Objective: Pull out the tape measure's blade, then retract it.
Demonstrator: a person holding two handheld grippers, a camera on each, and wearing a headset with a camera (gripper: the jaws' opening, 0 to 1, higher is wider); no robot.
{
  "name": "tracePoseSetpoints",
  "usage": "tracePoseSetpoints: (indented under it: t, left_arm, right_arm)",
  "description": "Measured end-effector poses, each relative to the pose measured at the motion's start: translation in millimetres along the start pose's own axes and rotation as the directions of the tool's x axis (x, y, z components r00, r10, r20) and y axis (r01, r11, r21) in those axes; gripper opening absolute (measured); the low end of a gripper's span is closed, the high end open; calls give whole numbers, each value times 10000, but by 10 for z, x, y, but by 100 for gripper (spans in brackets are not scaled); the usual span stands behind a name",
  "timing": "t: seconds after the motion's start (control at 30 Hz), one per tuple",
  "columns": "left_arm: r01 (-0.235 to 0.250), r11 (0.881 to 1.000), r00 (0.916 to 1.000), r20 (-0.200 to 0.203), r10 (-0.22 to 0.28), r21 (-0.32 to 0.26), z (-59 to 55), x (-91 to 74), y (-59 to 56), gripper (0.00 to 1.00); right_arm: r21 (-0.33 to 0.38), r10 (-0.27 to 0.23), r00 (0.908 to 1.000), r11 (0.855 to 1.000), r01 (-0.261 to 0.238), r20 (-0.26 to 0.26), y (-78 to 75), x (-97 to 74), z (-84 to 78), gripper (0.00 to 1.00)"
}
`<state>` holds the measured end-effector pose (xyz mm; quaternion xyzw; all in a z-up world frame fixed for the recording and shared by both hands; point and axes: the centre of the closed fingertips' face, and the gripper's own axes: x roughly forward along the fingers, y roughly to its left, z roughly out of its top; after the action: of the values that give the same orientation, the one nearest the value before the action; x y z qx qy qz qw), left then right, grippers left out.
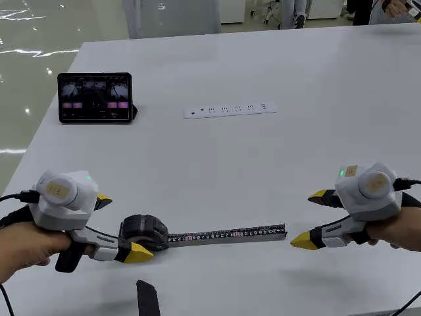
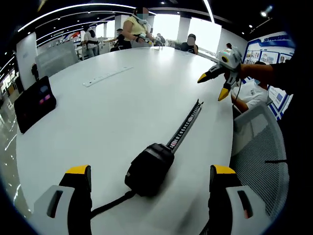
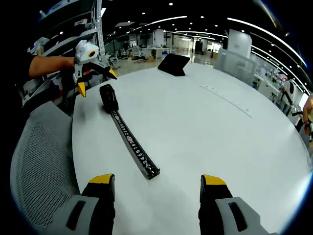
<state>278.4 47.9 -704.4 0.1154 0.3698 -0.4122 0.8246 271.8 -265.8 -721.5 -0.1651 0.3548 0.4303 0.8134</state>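
**Head view**
- Tape measure case [image 1: 143, 232]: black, on the white worktop [image 1: 263, 164], near its front edge, to your left.
- Blade [image 1: 227, 234]: drawn out, lying flat and running right from the case.
- Left claw [image 1: 122, 227]: jaws apart, one on each side of the case, not clamped.
- Right claw [image 1: 310, 218]: jaws apart and empty, just off the blade's free end.
- Tablet [image 1: 96, 97] and power strip [image 1: 229, 110]: far side, well apart from the work.

**Left gripper view**
- The case sits between your two yellow-tipped jaws, with a gap showing on both sides.
- The blade leads away toward the right claw.

**Right gripper view**
- The blade's end hook [image 3: 152, 172] lies just ahead of your jaws, untouched.
- The case is at the far end, by the left claw.

**Handling**
- The pull-out looks done, so retraction appears to be what remains.
- Close the left claw squarely on the case sides before anything moves.
- Pinch the blade near the hook and feed it back slowly so it cannot whip or kink.
- Whether a lock holds the blade cannot be told.
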Motion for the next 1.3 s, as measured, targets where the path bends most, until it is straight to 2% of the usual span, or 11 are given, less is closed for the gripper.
tracePoseSetpoints:
  t: [0.13, 0.33, 0.43, 0.53, 0.63, 0.67, 0.73, 0.8, 0.97, 1.17, 1.3]
  left_arm:
    - [-543, 9984, 9945, 890, 556, -175, 66, -116, 54, 99]
    - [-1196, 9913, 9845, 1226, 1255, -544, 18, -271, 110, 99]
    - [-1602, 9858, 9778, 1289, 1654, -496, -56, -312, 134, 99]
    - [-1719, 9813, 9708, 1544, 1838, -870, -96, -382, 123, 99]
    - [-1979, 9730, 9595, 1798, 2170, -1187, -119, -461, 127, 99]
    - [-2152, 9689, 9479, 2124, 2374, -1224, -81, -488, 142, 99]
    - [-2143, 9698, 9439, 2307, 2363, -1165, -102, -527, 105, 99]
    - [-2340, 9654, 9401, 2263, 2549, -1153, -178, -544, 120, 99]
    - [-2348, 9654, 9467, 1986, 2536, -1134, -387, -552, 125, 99]
    - [-2529, 9595, 9378, 2121, 2747, -1244, -446, -614, 151, 99]
    - [-2461, 9598, 9422, 1990, 2695, -1347, -514, -577, 112, 99]
  right_arm:
    - [93, -331, 9994, 9994, 332, -95, 30, -67, -99, 78]
    - [567, -610, 9981, 9966, 605, 80, 33, -160, -184, 83]
    - [1223, -784, 9942, 9901, 689, 743, 98, -271, -78, 88]
    - [1227, -923, 9919, 9891, 812, 876, 118, -359, -101, 90]
    - [1358, -1063, 9897, 9864, 928, 957, 140, -430, -178, 92]
    - [1354, -1087, 9891, 9862, 948, 991, 146, -454, -207, 93]
    - [1504, -1289, 9823, 9827, 1082, 1358, 142, -522, -236, 97]
    - [1937, -1665, 9681, 9724, 1298, 1870, 108, -590, -222, 99]
    - [1603, -1996, 9700, 9711, 1769, 1388, 105, -601, -426, 99]
    - [1542, -2149, 9678, 9688, 1943, 1309, 132, -629, -533, 99]
    - [1644, -2148, 9689, 9672, 1936, 1226, 144, -690, -619, 99]
